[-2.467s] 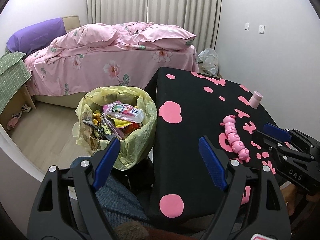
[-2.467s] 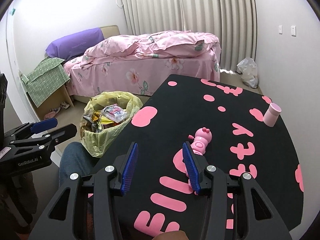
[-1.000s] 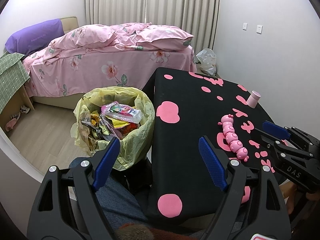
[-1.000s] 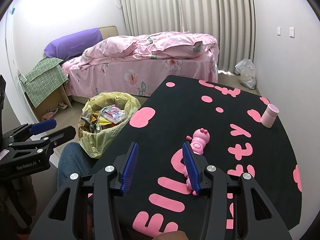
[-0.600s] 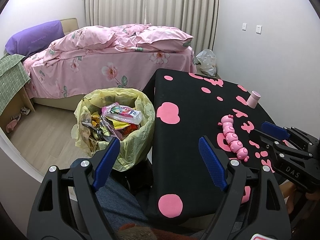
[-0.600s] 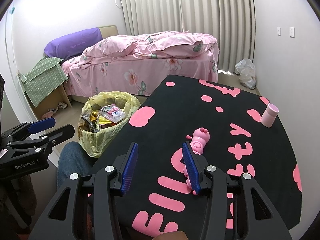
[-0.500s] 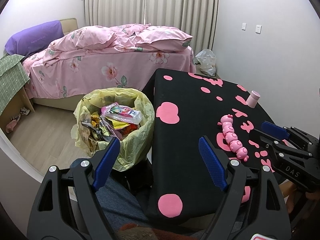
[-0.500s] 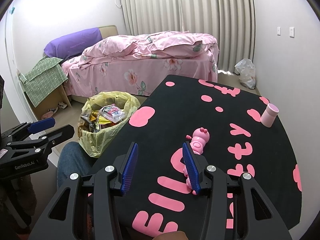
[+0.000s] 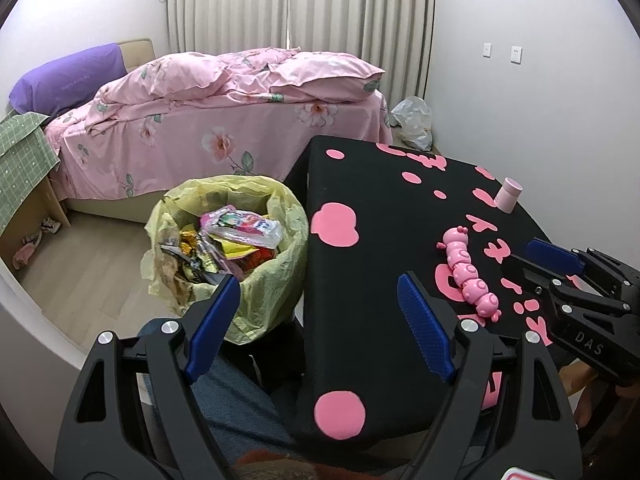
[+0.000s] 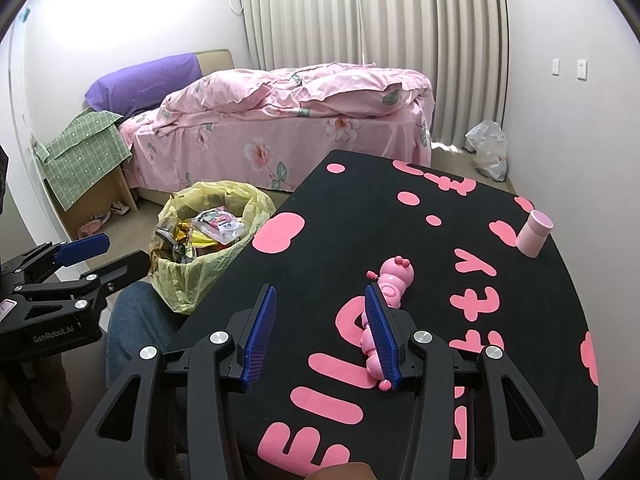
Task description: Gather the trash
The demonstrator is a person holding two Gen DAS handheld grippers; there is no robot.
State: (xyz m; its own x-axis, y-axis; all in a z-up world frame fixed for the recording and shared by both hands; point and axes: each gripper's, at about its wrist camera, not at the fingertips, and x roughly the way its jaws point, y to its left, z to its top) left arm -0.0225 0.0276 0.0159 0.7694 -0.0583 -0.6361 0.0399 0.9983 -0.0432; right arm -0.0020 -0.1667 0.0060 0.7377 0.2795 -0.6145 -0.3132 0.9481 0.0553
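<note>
A bin lined with a yellow bag [image 9: 256, 300] [image 10: 180, 276] stands on the floor left of the table, filled with wrappers [image 9: 240, 228] [image 10: 216, 224]. My left gripper [image 9: 316, 324] hangs open and empty between the bin and the table's near left edge; it also shows at the left of the right wrist view [image 10: 104, 256]. My right gripper [image 10: 320, 328] is open and empty over the black tablecloth with pink shapes [image 10: 352, 240] [image 9: 360, 272], its right finger just in front of a pink caterpillar toy [image 10: 394, 280] [image 9: 468, 272]. It shows at the right of the left wrist view [image 9: 536, 260].
A pink cup [image 10: 534, 234] [image 9: 508, 196] stands near the table's far right edge. A bed with pink bedding [image 9: 224, 120] fills the back, a white plastic bag [image 10: 486, 148] lies by the curtain, and a green checked cloth [image 10: 84, 152] covers a box. A person's knee in jeans [image 9: 236, 412] is below.
</note>
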